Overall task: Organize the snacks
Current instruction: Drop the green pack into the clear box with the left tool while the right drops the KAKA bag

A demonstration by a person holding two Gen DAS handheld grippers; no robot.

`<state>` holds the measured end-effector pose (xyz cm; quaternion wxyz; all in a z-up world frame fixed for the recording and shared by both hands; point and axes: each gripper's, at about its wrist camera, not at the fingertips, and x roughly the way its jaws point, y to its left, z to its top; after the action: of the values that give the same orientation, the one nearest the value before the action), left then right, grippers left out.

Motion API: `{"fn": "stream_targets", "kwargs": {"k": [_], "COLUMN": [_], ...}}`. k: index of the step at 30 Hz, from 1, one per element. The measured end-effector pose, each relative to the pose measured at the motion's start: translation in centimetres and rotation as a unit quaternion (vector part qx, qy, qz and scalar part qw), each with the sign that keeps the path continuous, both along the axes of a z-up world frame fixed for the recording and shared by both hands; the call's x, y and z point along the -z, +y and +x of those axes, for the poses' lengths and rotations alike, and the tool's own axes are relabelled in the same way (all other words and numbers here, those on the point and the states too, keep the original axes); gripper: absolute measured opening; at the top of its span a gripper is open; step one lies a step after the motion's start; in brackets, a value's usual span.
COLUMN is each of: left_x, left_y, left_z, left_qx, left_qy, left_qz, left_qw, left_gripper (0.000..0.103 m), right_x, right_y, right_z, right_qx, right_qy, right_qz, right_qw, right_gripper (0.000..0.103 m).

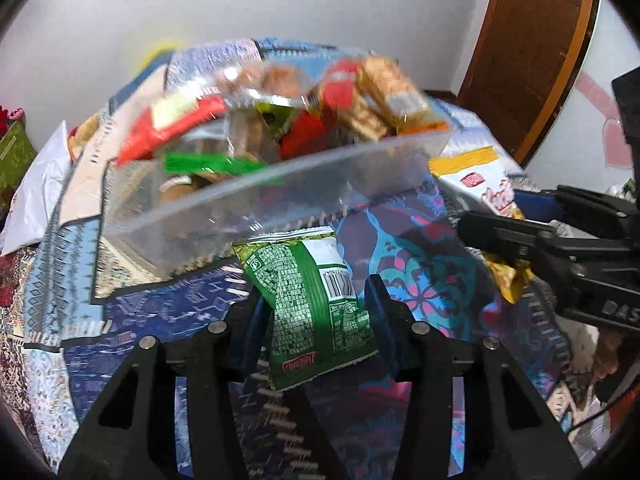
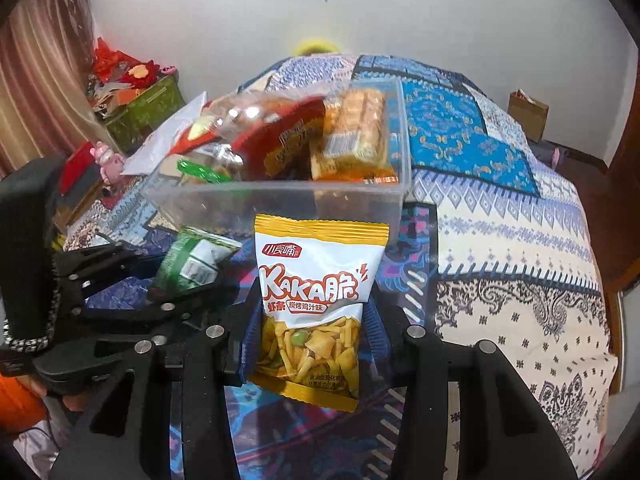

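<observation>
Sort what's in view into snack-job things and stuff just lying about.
Job: green packet in the left gripper; yellow packet in the right gripper; clear tub of snacks.

Lying about: patterned blanket, green box, pink toy, paper bag, white bag.

A clear, smooth plastic bin (image 2: 280, 200) holds glossy film-wrapped snacks. A shiny green foil packet (image 1: 312, 304) and a glossy yellow-and-white packet (image 2: 320, 304) look crinkled. The patterned bed cover (image 2: 500, 240) seems matt woven cloth.

patchwork bedspread (image 2: 500, 240), wooden door (image 1: 528, 52), green box (image 2: 144, 112)
</observation>
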<state>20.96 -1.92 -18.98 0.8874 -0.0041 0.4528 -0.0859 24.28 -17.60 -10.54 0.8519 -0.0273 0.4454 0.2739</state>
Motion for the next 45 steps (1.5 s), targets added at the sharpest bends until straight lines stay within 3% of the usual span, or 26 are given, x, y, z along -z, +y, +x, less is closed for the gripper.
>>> {"fn": "stream_targets", "kwargs": {"k": [7,14,23,28,38,45], "left_x": [-5.0,-7.4,-5.9,-4.4,-2.6,-2.9], "left_y": [4.0,6.9,8.8,9.0,7.9,8.0], "left_z": [0.0,1.8,6.2,7.8,8.2,7.6], "left_qx": [-0.034,-0.064,-0.09,-0.096,-0.084,-0.078], "left_qy": [-0.045,-0.068,-0.062,-0.051,-0.044,-0.045], "left_qz": [-0.029,-0.031,-0.009,-0.018,-0.005,-0.005], "left_qw": [0.998,0.9952,0.994,0.9939,0.9955,0.9959], "left_gripper": [0.047,0.047,0.047,0.047,0.047,0.05], "right_x": [-2.3,-3.4,-3.1,-2.4,-0.4,-1.1], "right_y": [0.7,2.2,4.7,5.9,7.6,7.2], "right_z": [0.9,3.1,6.2,7.1,7.4,7.3], "right_qx": [0.006,0.014,0.016,0.014,0.002,0.004], "right_qy": [-0.029,-0.048,-0.052,-0.046,-0.036,-0.035], "right_qz": [0.017,0.022,0.012,0.011,-0.008,-0.017], "right_qw": [0.999,0.999,0.998,0.999,0.999,0.999], "right_gripper": [0.043,0.043,0.043,0.043,0.043,0.047]}}
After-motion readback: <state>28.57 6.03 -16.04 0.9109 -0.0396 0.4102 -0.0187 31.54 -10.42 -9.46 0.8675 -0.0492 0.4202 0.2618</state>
